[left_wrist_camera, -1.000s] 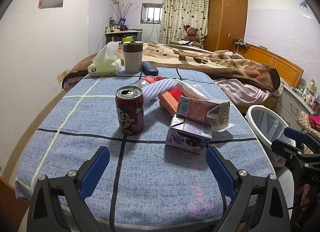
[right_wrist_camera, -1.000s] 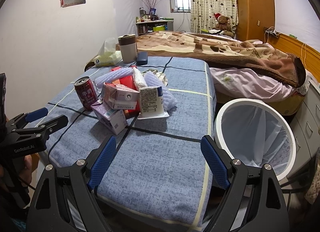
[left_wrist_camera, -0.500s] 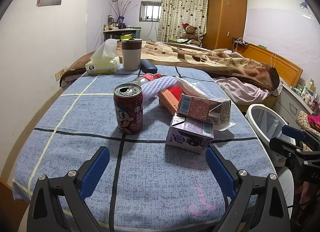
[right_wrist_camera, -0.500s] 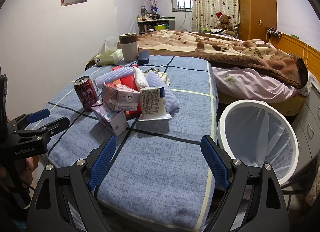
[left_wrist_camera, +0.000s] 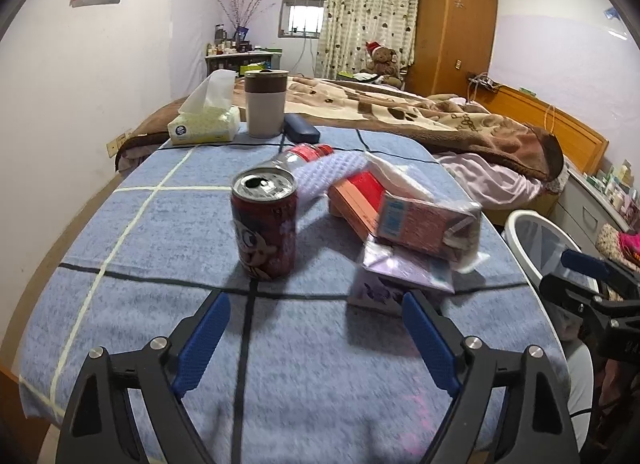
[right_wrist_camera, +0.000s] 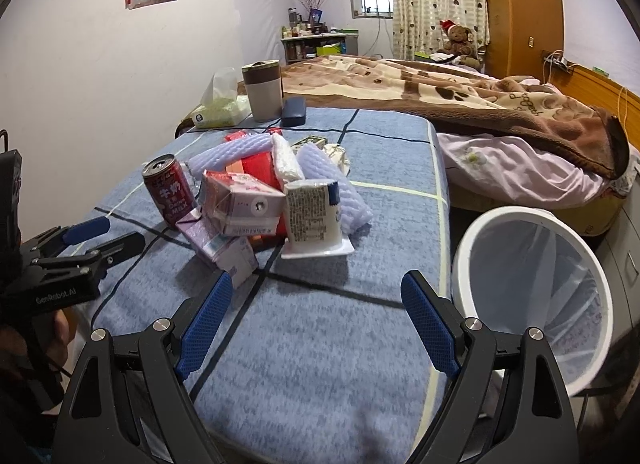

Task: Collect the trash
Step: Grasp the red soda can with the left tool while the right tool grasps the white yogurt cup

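The red can (right_wrist_camera: 167, 191) stands upright on the blue cloth-covered table (right_wrist_camera: 320, 324), its tab hole open, with Chinese characters and the word "MILK" readable on its side in the right wrist view; from the left wrist view the same can (left_wrist_camera: 265, 223) shows a cartoon face. The body of the left gripper (right_wrist_camera: 98, 238) carries the lettering "GenRobot.AI". Just right of the can the trash is heaped: a pink carton (right_wrist_camera: 240, 206) lies tilted over a purple carton (right_wrist_camera: 222, 244), a white printed cup (right_wrist_camera: 314, 220) stands upside down on its rim with small text too fine to read, and behind them lie a red box (right_wrist_camera: 260, 164), pale purple foam netting (right_wrist_camera: 320, 172) and a plastic bottle with a red cap (left_wrist_camera: 304, 154). At the far edge of the table sit a tissue box (left_wrist_camera: 204, 124) with a sheet sticking up, a lidded tumbler (left_wrist_camera: 266, 102) and a dark case (left_wrist_camera: 302, 132). A white bin (right_wrist_camera: 532, 300) lined with a clear bag stands on the floor just beside the table's right edge, and looks to hold nothing but the liner. The left gripper (left_wrist_camera: 316, 334) hovers low before the can with its tongs spread wide, holding nothing; the right gripper (right_wrist_camera: 316, 320) is likewise wide apart and unloaded, between the heap and the bin. Beyond lie a bed with a brown blanket (right_wrist_camera: 460, 100), a wooden wardrobe (left_wrist_camera: 456, 24), patterned curtains (left_wrist_camera: 368, 16) and a teddy bear (left_wrist_camera: 380, 60)
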